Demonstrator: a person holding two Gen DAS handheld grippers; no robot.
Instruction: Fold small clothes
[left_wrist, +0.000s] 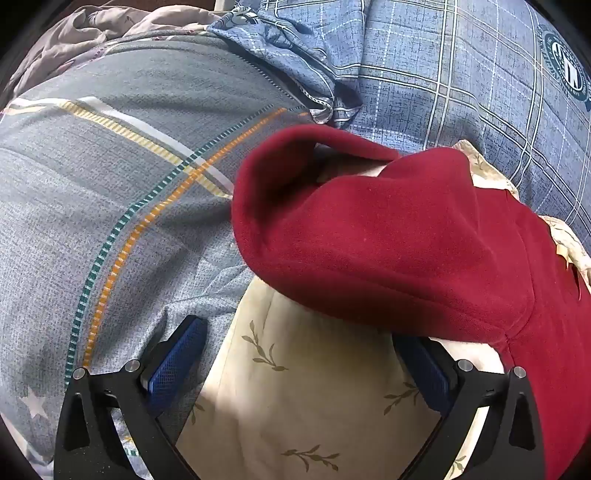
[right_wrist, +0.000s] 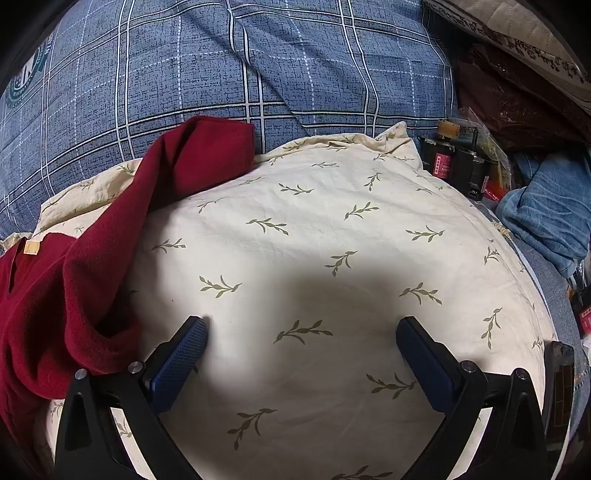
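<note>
On the cream pillow printed with olive leaf sprigs (right_wrist: 332, 236) lies the dark red fleece garment (left_wrist: 388, 236), draped rather than spread: probably laid on that plump, pale surface to give a raised working bed for folding. Bunched toward the pillow's left side in the right wrist view, with one sleeve-like arm (right_wrist: 207, 147) thrown up toward the pillow's far edge and a V-shaped neckline with a small tan label (right_wrist: 31, 246) turned up at the left margin. Soft, thick and matte, rumpled into rolled folds, not yet flattened or squared, so judged to be at the very start of the fold. Hovering just above, pitched steeply down: left gripper (left_wrist: 299, 354), jaws spread wide with nothing between the blue pads, the right pad tucked under the garment's hanging edge; right gripper (right_wrist: 301, 354), equally wide and empty, over bare pillow beside the red cloth. Further out, grey bedding with teal and orange dashed stripes (left_wrist: 110, 177), a blue plaid quilt (right_wrist: 221, 66), small dark boxes (right_wrist: 458, 162) and a blue towel (right_wrist: 546, 210).
</note>
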